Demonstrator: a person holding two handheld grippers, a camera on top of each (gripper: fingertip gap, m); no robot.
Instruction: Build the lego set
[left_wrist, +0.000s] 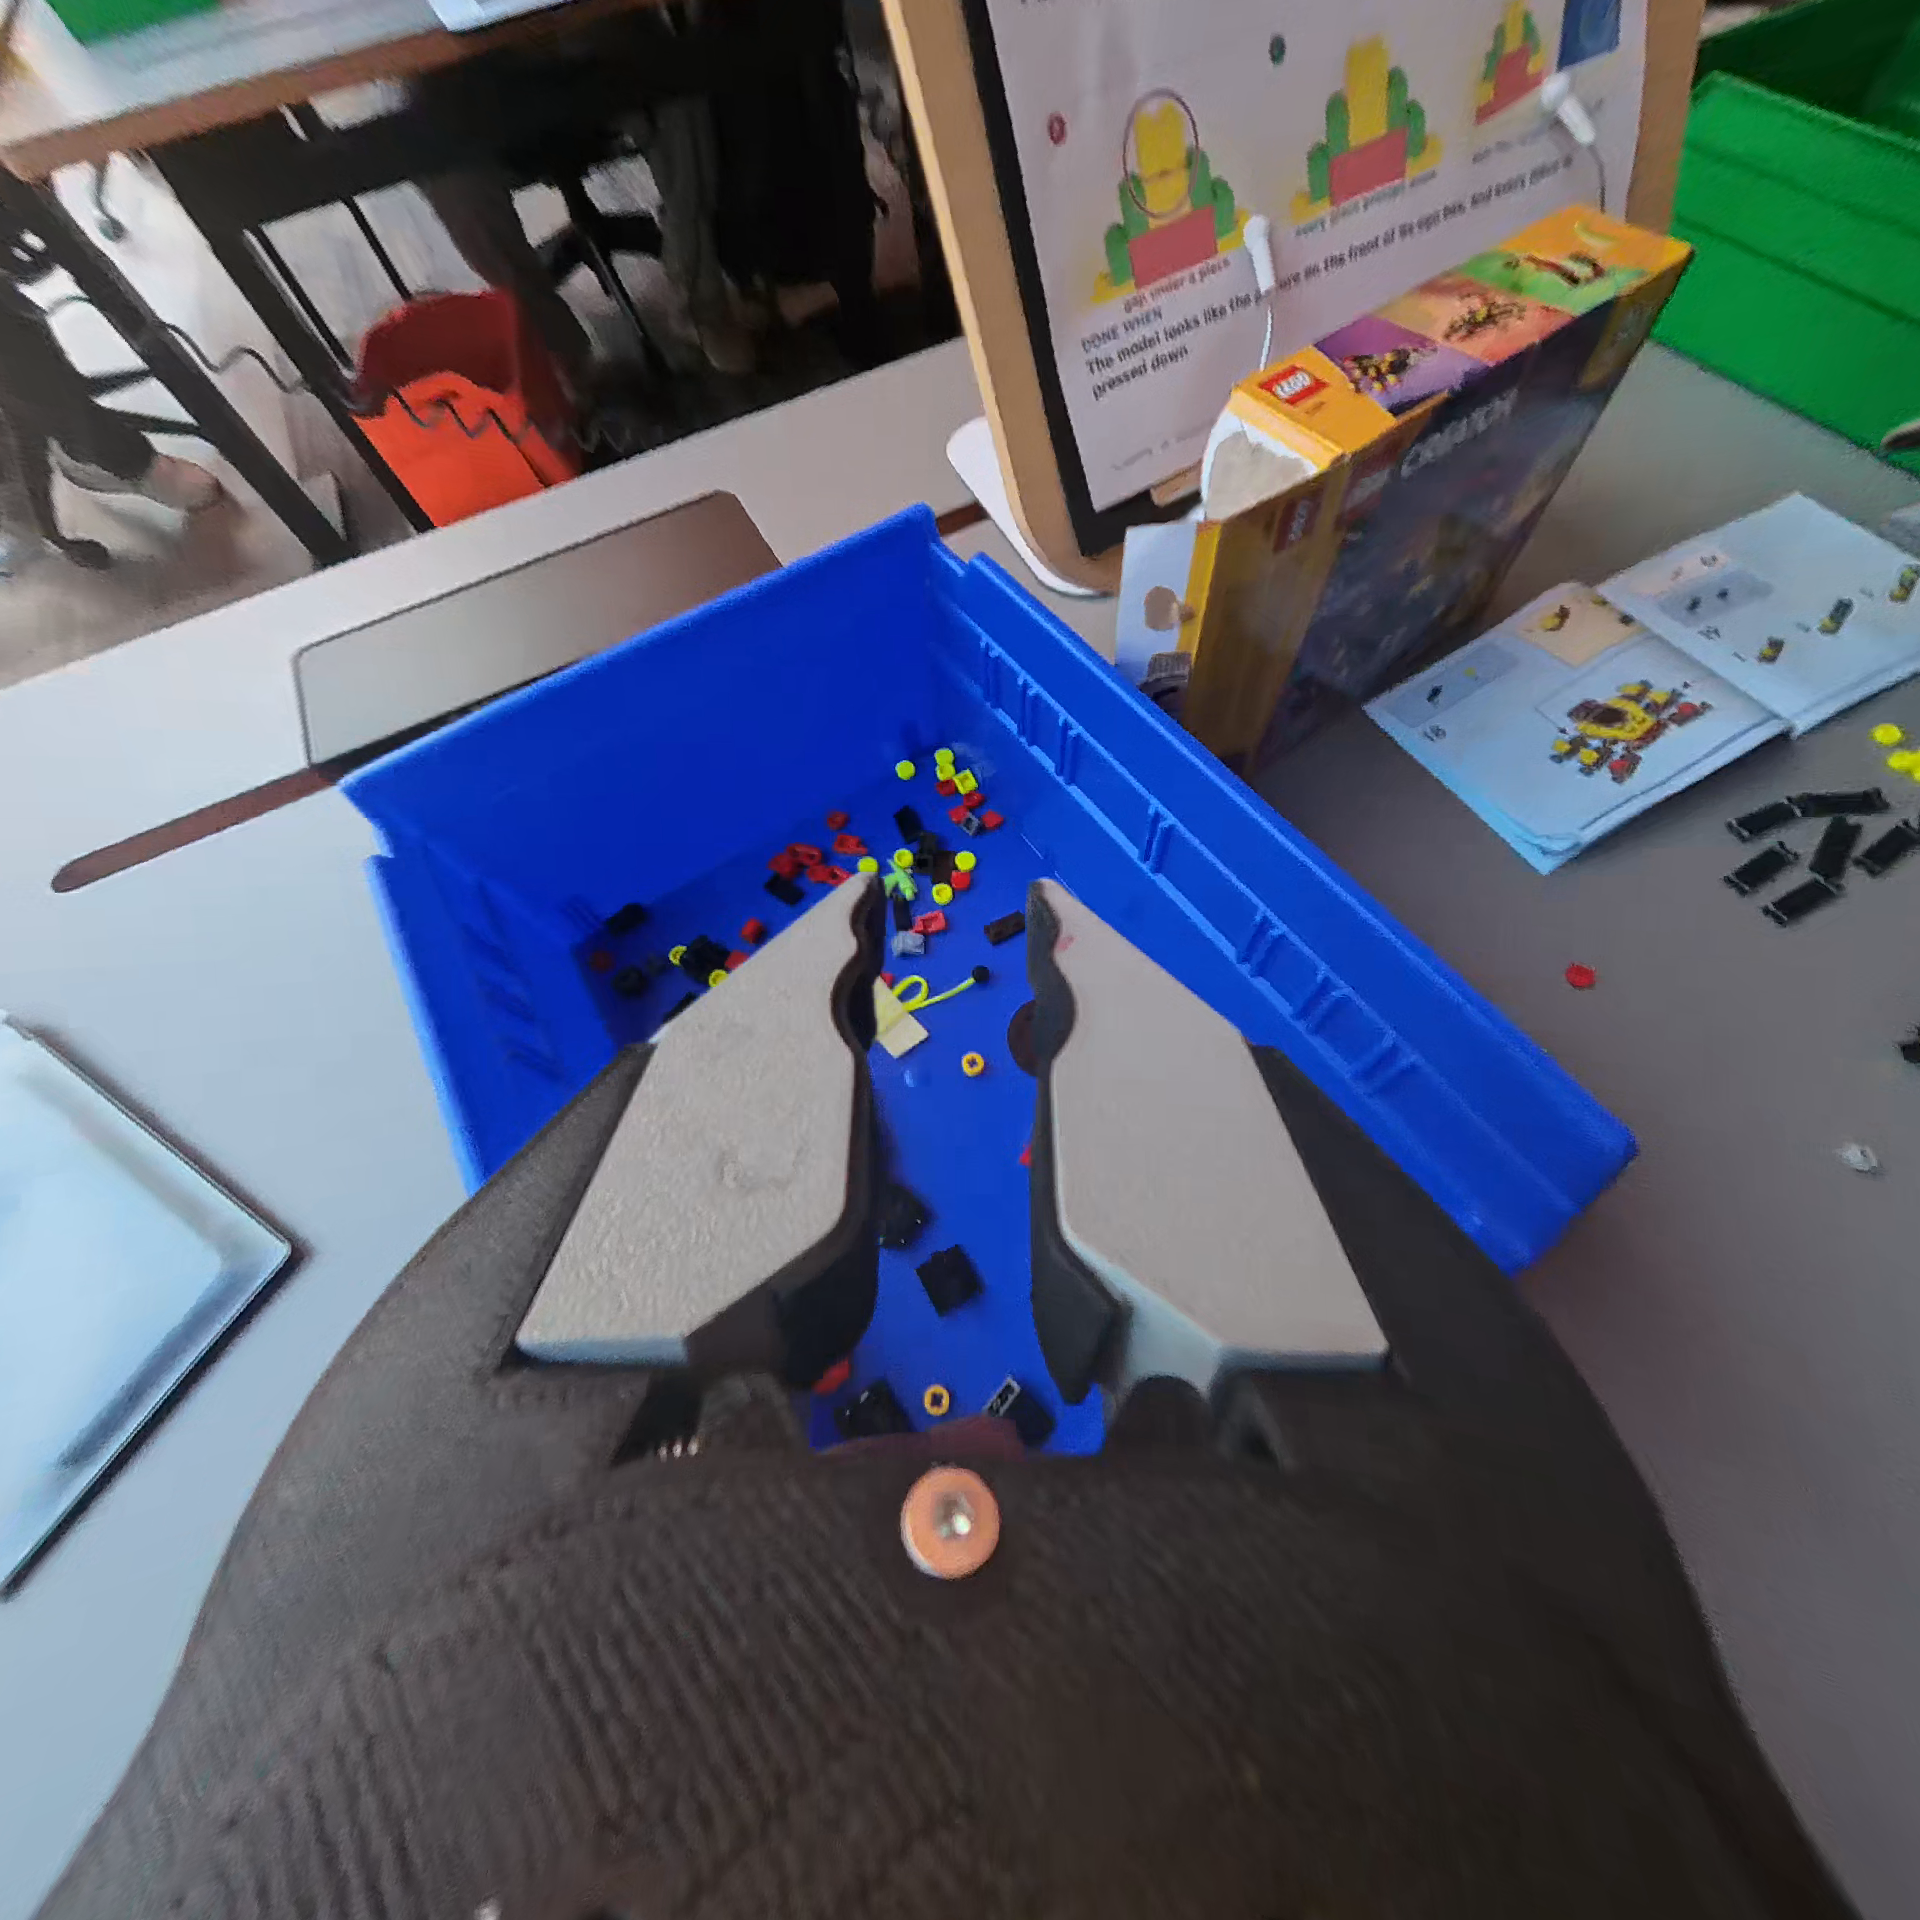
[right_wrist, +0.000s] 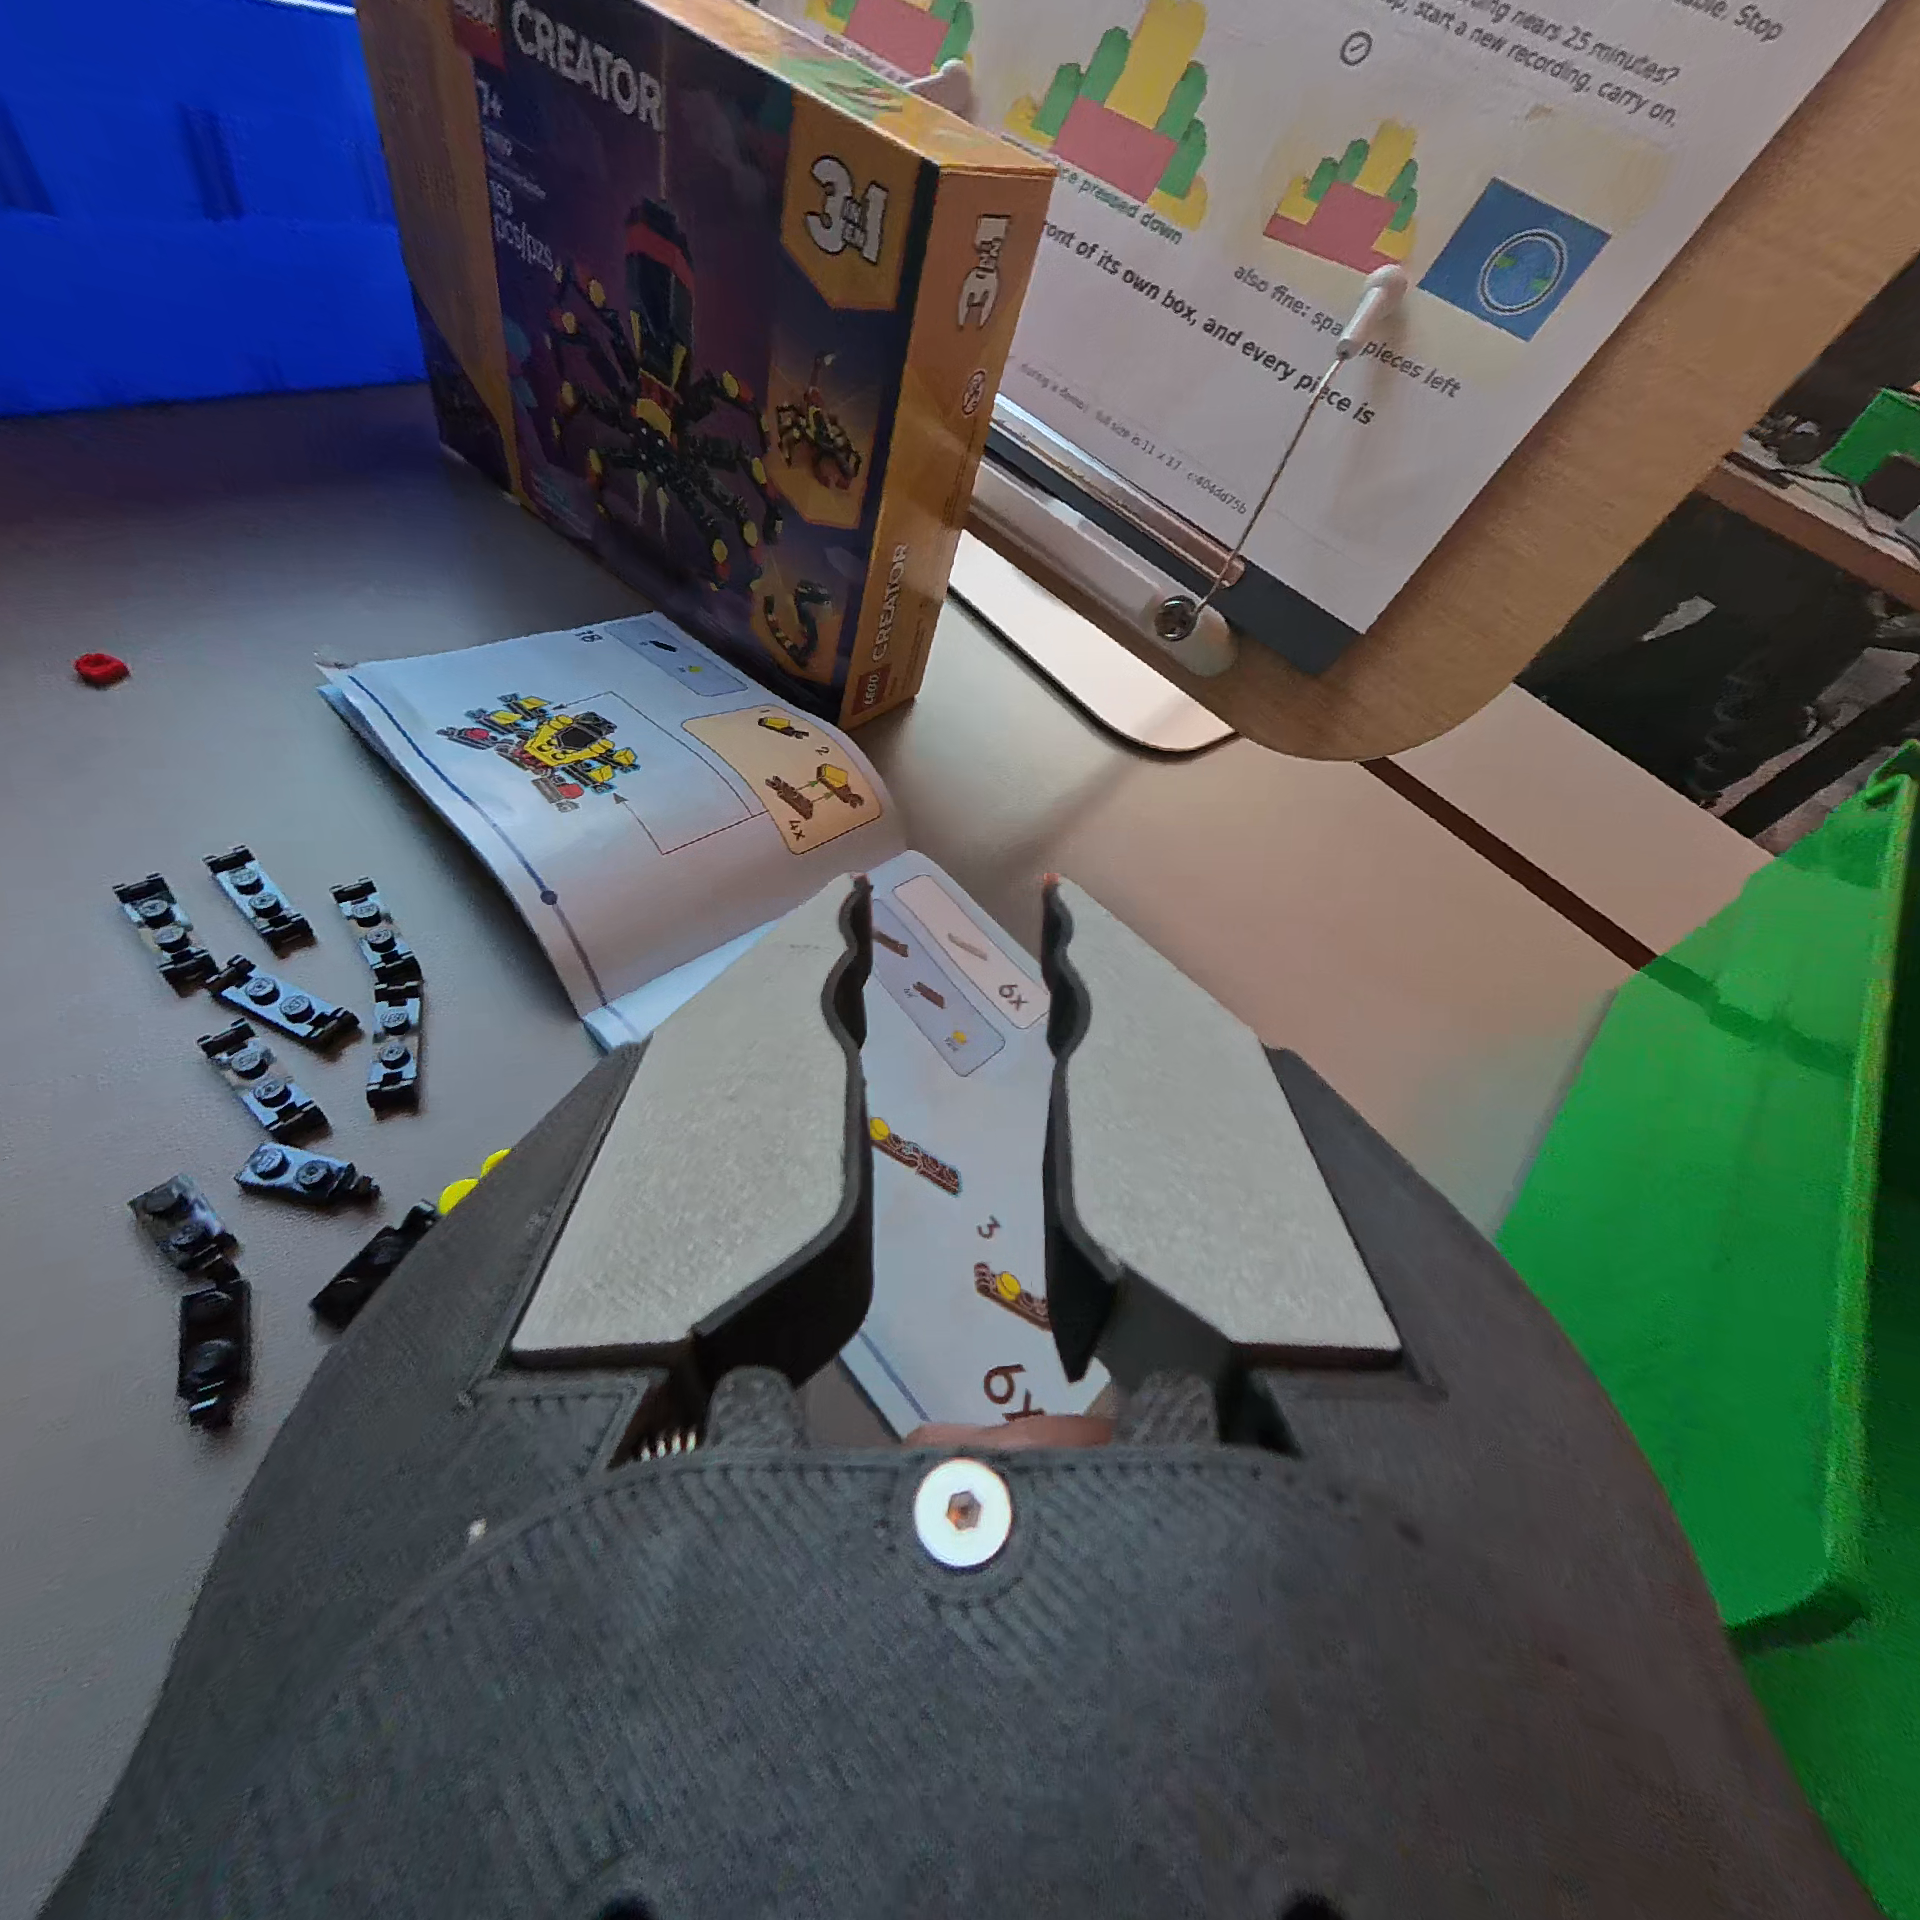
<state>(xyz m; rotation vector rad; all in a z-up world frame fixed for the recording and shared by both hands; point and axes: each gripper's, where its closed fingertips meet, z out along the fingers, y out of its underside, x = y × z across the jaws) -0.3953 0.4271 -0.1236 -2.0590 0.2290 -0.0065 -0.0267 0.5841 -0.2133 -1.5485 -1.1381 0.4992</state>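
Left tool (left_wrist: 954, 902) gapes empty over the blue bin's (left_wrist: 665, 727) loose pieces (left_wrist: 894, 862); right tool (right_wrist: 951, 899) gapes above the booklet (right_wrist: 623, 790).

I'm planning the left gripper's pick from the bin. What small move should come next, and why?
Probably lower the left gripper into the blue bin: it is open, empty, and poised above the loose small pieces on the bin floor.

Print on set box (right_wrist: 707, 343), booklet (right_wrist: 644, 790), instruction sheet (right_wrist: 1299, 208).
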